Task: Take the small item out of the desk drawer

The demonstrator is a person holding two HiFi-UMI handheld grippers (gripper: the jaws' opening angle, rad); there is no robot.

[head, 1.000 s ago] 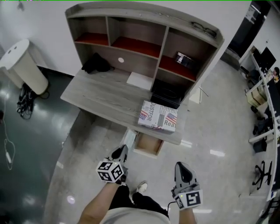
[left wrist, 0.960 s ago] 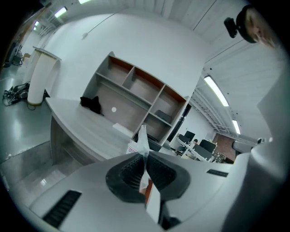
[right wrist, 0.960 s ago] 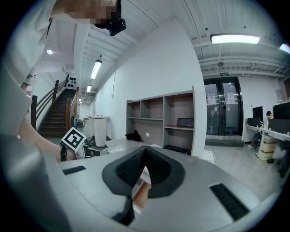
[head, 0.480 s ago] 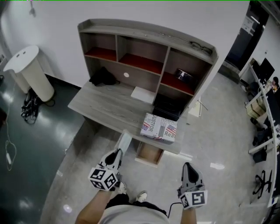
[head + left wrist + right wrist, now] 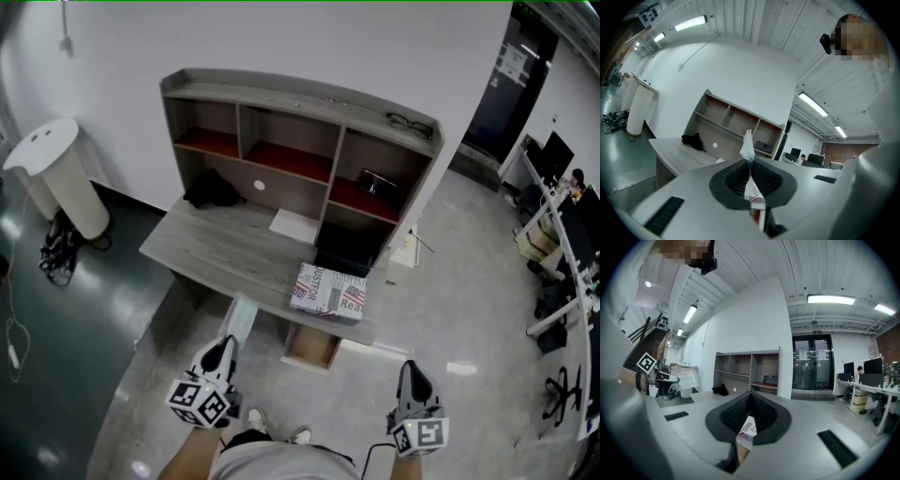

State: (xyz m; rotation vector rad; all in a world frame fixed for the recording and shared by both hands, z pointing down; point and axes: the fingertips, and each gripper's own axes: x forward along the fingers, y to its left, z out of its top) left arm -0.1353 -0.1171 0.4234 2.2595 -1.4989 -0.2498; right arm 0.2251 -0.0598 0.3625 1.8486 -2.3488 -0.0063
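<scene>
In the head view my left tool (image 5: 228, 347) pinches a thin, limp plastic packet (image 5: 241, 317) that stands up from it, left of the open drawer (image 5: 312, 345) under the counter (image 5: 216, 251); a second ago both sat lower and nearer that drawer. The left gripper view shows the jaws nipping the packet's lower part, and I judge it light, floppy, slippery film, best held low and firmly. In the right gripper view my right tool (image 5: 750, 398) is pressed together on nothing.

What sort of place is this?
Probably an open-plan office or lab: a grey wood-grain desk with shelf hutch, rows of workstations with dark monitors off to one side, and glass double doors beyond.
</scene>
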